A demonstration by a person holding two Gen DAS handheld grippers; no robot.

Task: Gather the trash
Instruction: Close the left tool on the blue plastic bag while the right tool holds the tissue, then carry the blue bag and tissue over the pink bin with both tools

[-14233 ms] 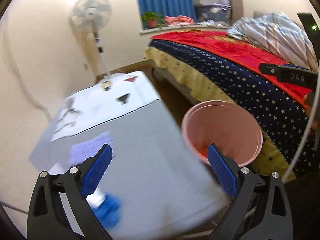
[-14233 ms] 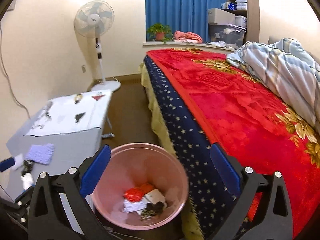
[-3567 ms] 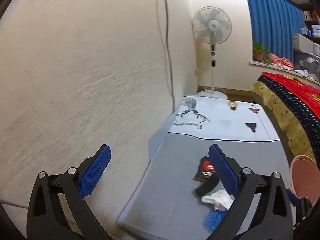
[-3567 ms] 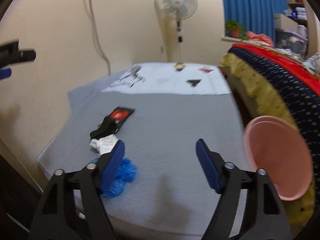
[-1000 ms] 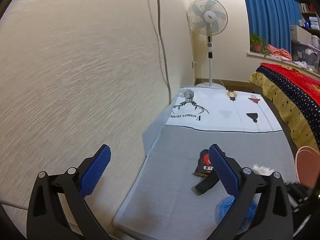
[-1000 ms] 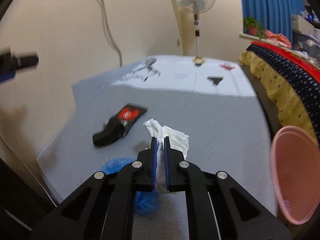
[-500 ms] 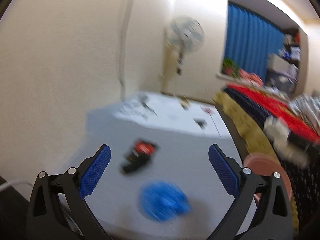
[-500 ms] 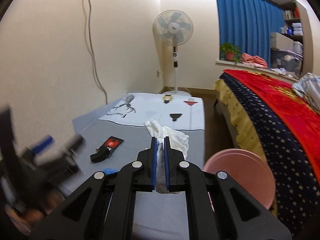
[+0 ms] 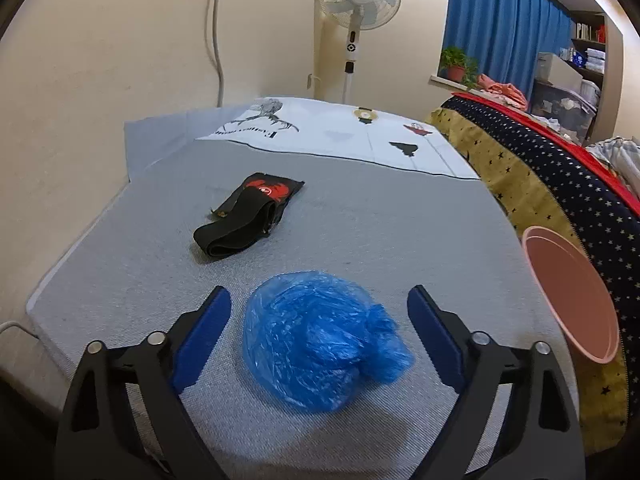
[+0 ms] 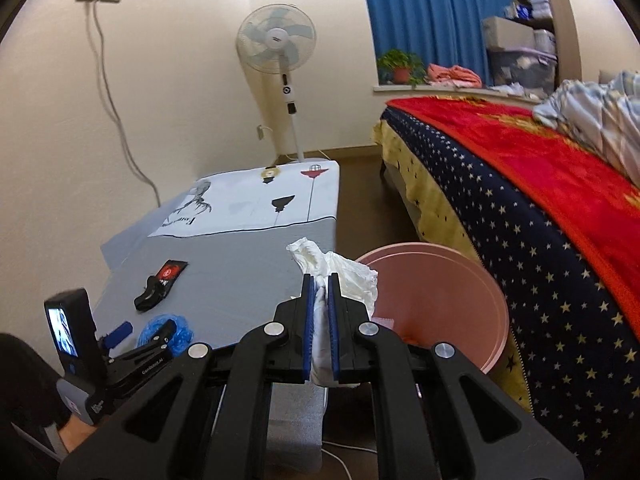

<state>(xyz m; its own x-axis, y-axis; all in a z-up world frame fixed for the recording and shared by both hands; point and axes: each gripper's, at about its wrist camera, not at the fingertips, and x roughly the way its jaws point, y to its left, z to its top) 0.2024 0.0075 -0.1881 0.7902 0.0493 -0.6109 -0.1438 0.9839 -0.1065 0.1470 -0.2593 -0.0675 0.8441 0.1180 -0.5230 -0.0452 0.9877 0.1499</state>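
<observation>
Jaws on my left gripper are closing w/ the blue plastic wad between them on the grey table, pads not touching it. My right gripper is clamped on white tissue, just before the pink bin. Black wrapper lies farther back.

Three pieces of trash show: one crumpled blue plastic bag and one black wrapper with a red mark on the grey tabletop, plus one white tissue wad off it. There is one pink bin (its contents are hidden from here), one standing fan and one potted plant. Two grippers are in view, each with two blue-padded fingers.
</observation>
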